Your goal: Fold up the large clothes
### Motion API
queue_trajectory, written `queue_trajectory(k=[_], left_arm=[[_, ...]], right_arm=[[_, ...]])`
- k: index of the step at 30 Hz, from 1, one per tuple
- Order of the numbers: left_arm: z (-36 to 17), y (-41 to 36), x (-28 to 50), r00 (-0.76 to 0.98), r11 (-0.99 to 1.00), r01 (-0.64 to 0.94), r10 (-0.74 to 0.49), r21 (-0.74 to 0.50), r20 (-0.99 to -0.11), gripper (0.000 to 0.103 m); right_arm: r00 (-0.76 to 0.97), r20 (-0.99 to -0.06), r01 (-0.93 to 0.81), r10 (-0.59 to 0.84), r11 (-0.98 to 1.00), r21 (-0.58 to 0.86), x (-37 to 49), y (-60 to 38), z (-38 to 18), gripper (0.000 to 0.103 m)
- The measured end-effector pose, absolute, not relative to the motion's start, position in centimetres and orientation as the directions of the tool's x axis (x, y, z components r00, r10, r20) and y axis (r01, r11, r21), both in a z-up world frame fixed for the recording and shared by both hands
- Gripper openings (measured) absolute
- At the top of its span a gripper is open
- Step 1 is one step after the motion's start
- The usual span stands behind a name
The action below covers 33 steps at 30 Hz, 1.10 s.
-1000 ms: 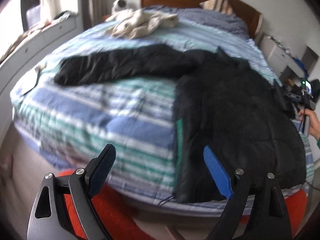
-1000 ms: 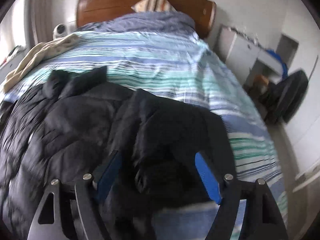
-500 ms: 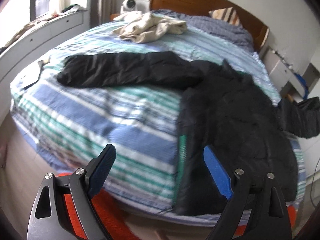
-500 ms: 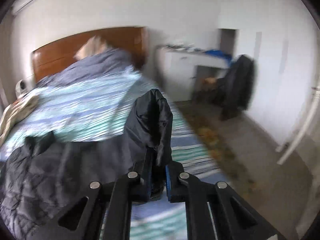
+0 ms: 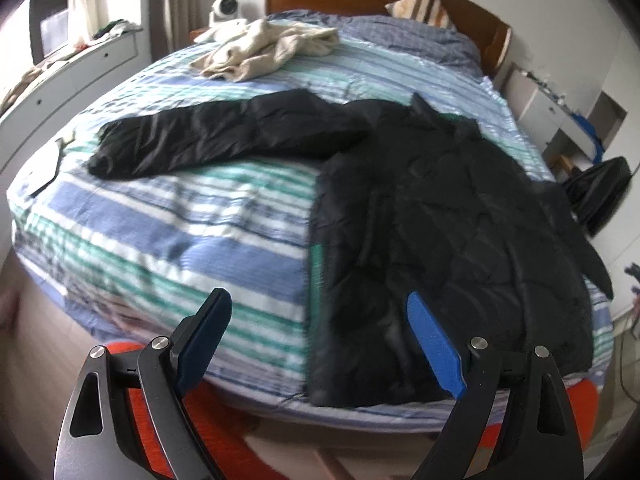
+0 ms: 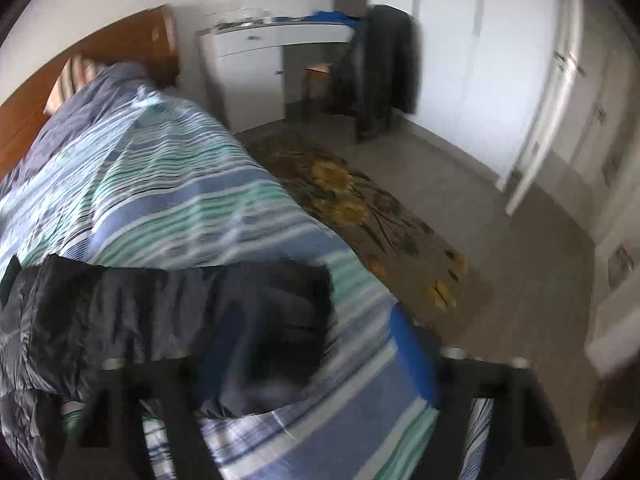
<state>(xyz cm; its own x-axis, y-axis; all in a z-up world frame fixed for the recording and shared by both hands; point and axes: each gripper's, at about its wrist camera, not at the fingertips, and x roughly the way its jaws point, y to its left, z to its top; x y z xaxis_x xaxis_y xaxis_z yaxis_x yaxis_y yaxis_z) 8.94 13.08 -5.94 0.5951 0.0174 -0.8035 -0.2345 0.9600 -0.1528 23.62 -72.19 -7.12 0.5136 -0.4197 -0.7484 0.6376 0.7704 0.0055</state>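
Striped blue-green bedspread [image 5: 168, 240] carries black quilted puffer jacket [image 5: 460, 220]; right gripper [image 6: 304, 364] opening beside sleeve [image 6: 192, 300], left gripper [image 5: 320, 340] wide, empty

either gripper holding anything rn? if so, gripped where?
Nothing held. The left gripper has its jaws wide apart above the bed edge, off the black jacket. The right gripper jaws are opening; the jacket sleeve lies between them, unpinched.

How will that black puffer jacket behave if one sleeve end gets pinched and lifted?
The black puffer jacket is likely floppy: it drapes flat on the striped duvet. Quilted padding suggests light but bulky. Its shiny shell may slip, and the outstretched sleeve would probably drag behind.
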Motion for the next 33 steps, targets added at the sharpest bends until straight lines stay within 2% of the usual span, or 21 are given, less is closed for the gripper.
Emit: queue_trajectory(k=[3, 5, 7, 9, 11, 13, 15, 18, 19, 20, 21, 22, 23, 25, 28, 33], left_arm=[[-7.5, 14.5, 9.4, 0.572, 0.952, -0.262, 0.023, -0.157, -0.82, 0.093], [-9.0, 15.0, 10.1, 0.556, 0.951, -0.259, 0.005, -0.168, -0.831, 0.093], [-10.8, 15.1, 11.1, 0.53, 0.952, -0.238, -0.037, -0.191, -0.847, 0.093], [-12.5, 14.8, 12.0, 0.498, 0.95, -0.206, -0.107, -0.236, -0.861, 0.093], [-13.8, 14.1, 12.6, 0.475, 0.946, -0.178, -0.159, -0.272, -0.866, 0.093], [-14.4, 13.3, 12.8, 0.474, 0.945, -0.145, -0.194, -0.293, -0.859, 0.096], [-14.6, 12.5, 12.8, 0.485, 0.952, -0.119, -0.192, -0.281, -0.853, 0.1], [-14.8, 11.8, 12.9, 0.485, 0.962, -0.111, -0.166, -0.249, -0.859, 0.099], [-14.7, 11.7, 12.8, 0.486, 0.963, -0.111, -0.165, -0.247, -0.858, 0.091], [-14.6, 11.6, 12.7, 0.485, 0.962, -0.105, -0.17, -0.25, -0.858, 0.081], [-14.6, 11.5, 12.6, 0.477, 0.961, -0.09, -0.188, -0.26, -0.859, 0.06], [-14.6, 11.3, 12.7, 0.469, 0.959, -0.078, -0.204, -0.271, -0.859, 0.041], [-14.5, 11.2, 12.7, 0.468, 0.961, -0.076, -0.202, -0.267, -0.86, 0.037], [-14.1, 10.9, 12.5, 0.473, 0.964, -0.069, -0.196, -0.258, -0.859, 0.024], [-13.3, 10.7, 11.8, 0.471, 0.969, -0.047, -0.194, -0.244, -0.861, 0.017], [-13.2, 10.2, 10.4, 0.457, 0.983, 0.012, -0.166, -0.181, -0.874, 0.019]], right_arm=[[0.545, -0.733, 0.618, -0.407, 0.786, 0.023, 20.6, -70.6, -7.1, 0.079], [0.6, -0.726, 0.54, -0.337, 0.84, 0.057, 18.5, -67.6, -6.7, 0.079], [0.659, -0.727, 0.413, -0.195, 0.901, 0.133, 16.4, -63.7, -6.2, 0.079], [0.688, -0.725, 0.247, 0.007, 0.938, 0.244, 14.3, -58.4, -6.5, 0.079], [0.661, -0.722, 0.089, 0.205, 0.934, 0.346, 12.6, -52.8, -7.7, 0.079], [0.612, -0.727, -0.005, 0.312, 0.92, 0.391, 11.6, -47.9, -9.4, 0.079], [0.557, -0.752, -0.041, 0.352, 0.917, 0.398, 11.7, -44.8, -11.3, 0.079], [0.497, -0.788, -0.056, 0.363, 0.92, 0.389, 12.3, -42.2, -13.6, 0.079], [0.484, -0.788, -0.061, 0.38, 0.913, 0.403, 12.1, -41.8, -14.1, 0.079], [0.477, -0.784, -0.07, 0.398, 0.906, 0.417, 11.9, -41.4, -14.2, 0.066], [0.48, -0.79, -0.07, 0.381, 0.914, 0.399, 11.4, -41.2, -13.9, 0.054], [0.483, -0.804, -0.067, 0.347, 0.93, 0.361, 11.2, -40.9, -13.6, 0.029], [0.487, -0.802, -0.067, 0.346, 0.93, 0.36, 11.1, -40.9, -13.4, 0.026], [0.496, -0.796, -0.063, 0.345, 0.929, 0.364, 10.7, -40.9, -12.9, 0.02], [0.511, -0.795, -0.072, 0.326, 0.938, 0.338, 10.7, -40.4, -12.3, 0.019], [0.525, -0.802, -0.081, 0.285, 0.955, 0.286, 9.3, -39.6, -12.4, 0.019]])
